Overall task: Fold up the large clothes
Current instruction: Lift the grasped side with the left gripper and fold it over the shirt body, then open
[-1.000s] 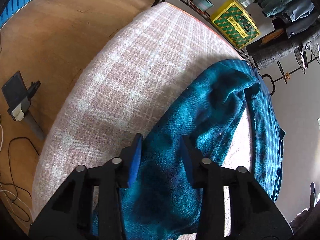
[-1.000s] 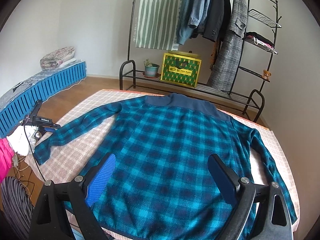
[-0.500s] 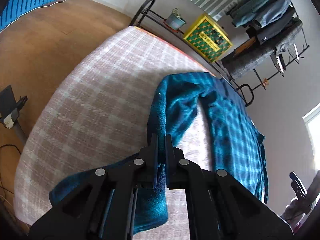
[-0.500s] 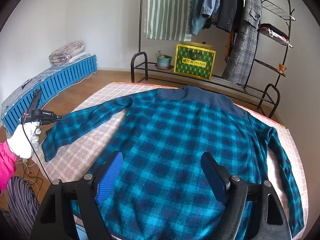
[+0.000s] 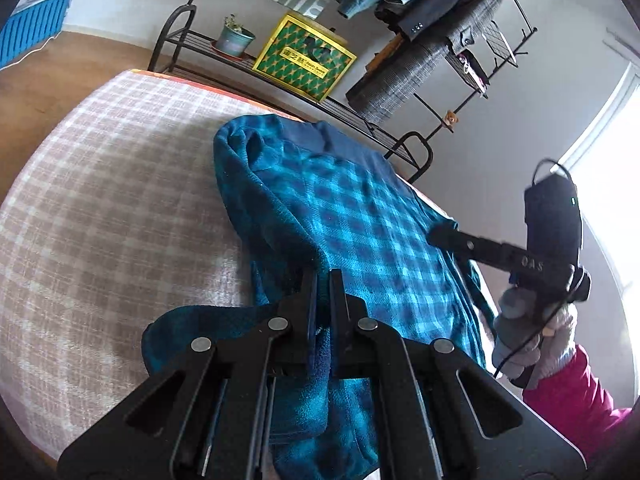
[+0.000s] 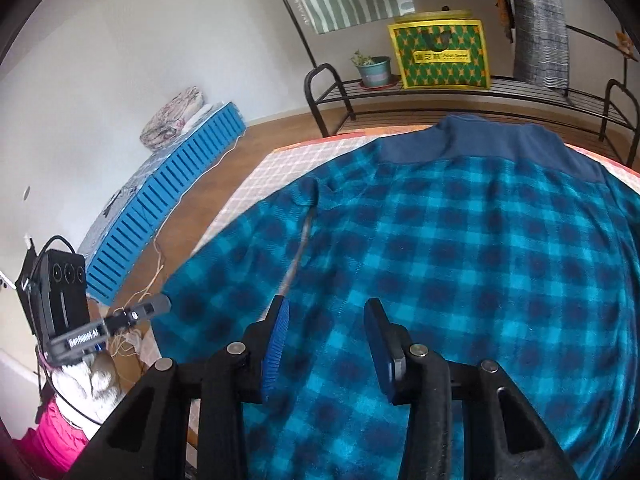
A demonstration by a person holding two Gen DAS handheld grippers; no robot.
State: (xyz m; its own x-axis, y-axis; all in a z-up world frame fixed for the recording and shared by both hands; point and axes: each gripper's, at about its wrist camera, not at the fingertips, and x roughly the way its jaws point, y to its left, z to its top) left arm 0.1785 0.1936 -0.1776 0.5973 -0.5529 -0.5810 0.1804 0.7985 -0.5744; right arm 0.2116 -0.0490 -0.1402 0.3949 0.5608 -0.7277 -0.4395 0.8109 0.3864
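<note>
A blue-and-teal plaid fleece shirt point(image 6: 460, 240) lies back-up on a table with a pink checked cloth point(image 5: 100, 184), its navy collar at the far edge. My left gripper point(image 5: 323, 280) is shut on the shirt's left sleeve point(image 5: 280, 240) and holds it lifted and folded over the shirt's body; the cuff hangs below the fingers. My right gripper point(image 6: 325, 312) is open and empty, low over the shirt's lower left part. It also shows in the left wrist view point(image 5: 436, 236) at the right, over the shirt. The left gripper shows at the left of the right wrist view point(image 6: 160, 304).
A black clothes rack point(image 6: 460, 92) stands behind the table with hanging coats, a striped cloth, a yellow-green box point(image 6: 440, 56) and a potted plant point(image 6: 374, 70). A blue slatted bench point(image 6: 168, 184) stands on the wooden floor to the left. Cables lie on the floor.
My left gripper has shut on the sleeve and carried it up and over the shirt's body. My right gripper has come down closer to the shirt and its jaws have narrowed.
</note>
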